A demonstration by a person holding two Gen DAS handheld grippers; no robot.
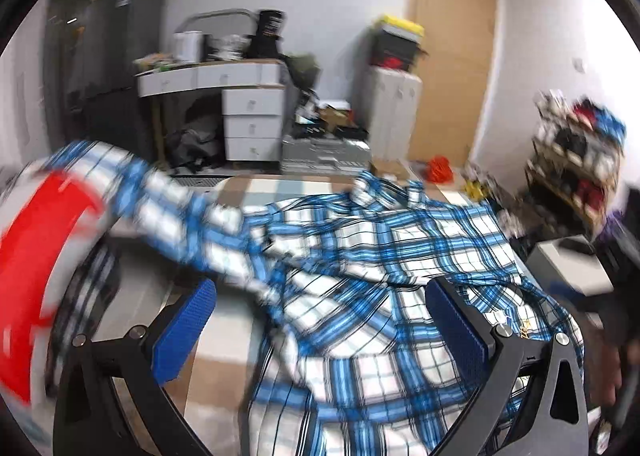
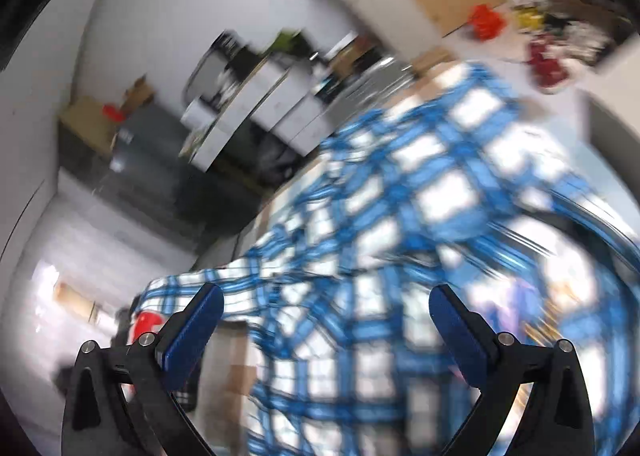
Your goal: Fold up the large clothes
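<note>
Shirt [image 1: 360, 256], blue-white plaid, lies crumpled on table [image 1: 224, 372], one sleeve stretched toward left of left wrist view. Left gripper [image 1: 320, 328] fingers apart, nothing clamped. Right gripper [image 2: 326, 332] fingers wide apart above shirt [image 2: 400, 215], right wrist view blurred.

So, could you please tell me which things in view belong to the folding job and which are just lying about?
Job:
- blue and white checked shirt, spread crumpled on the table
- left gripper, open
- right gripper, open

Lying about:
- white drawer desk
- wooden door
- cluttered shoe rack
- orange item on the floor
</note>
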